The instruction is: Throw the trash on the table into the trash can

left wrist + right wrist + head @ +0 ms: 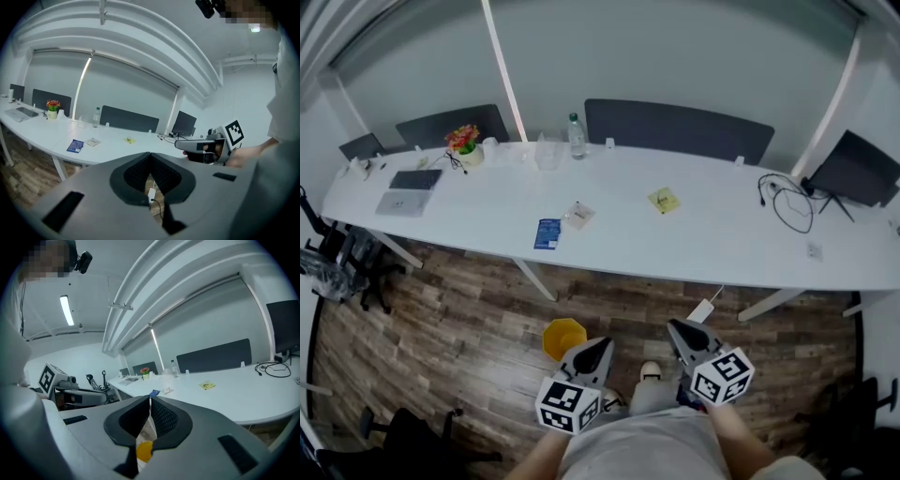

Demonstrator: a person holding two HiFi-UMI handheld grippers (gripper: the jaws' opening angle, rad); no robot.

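Observation:
Three bits of trash lie on the long white table (712, 234): a blue packet (547, 233), a clear wrapper (578, 215) and a yellow paper (664, 200). On the wooden floor below the table's near edge stands a yellow trash can (563, 337). My left gripper (602, 345) hovers just right of the can, shut and holding nothing. My right gripper (676, 326) is level with it, further right, also shut and empty. The left gripper view shows the blue packet (75, 146) and the wrapper (93, 141) far ahead. Below the right gripper's (150, 400) jaws the can (144, 451) shows.
A water bottle (577, 137), a flower pot (466, 142) and a laptop (408, 202) stand at the table's far left. A monitor (855, 169) and cables (787, 204) sit at its right end. Office chairs (342, 262) stand on the left, and a white adapter (701, 310) lies on the floor.

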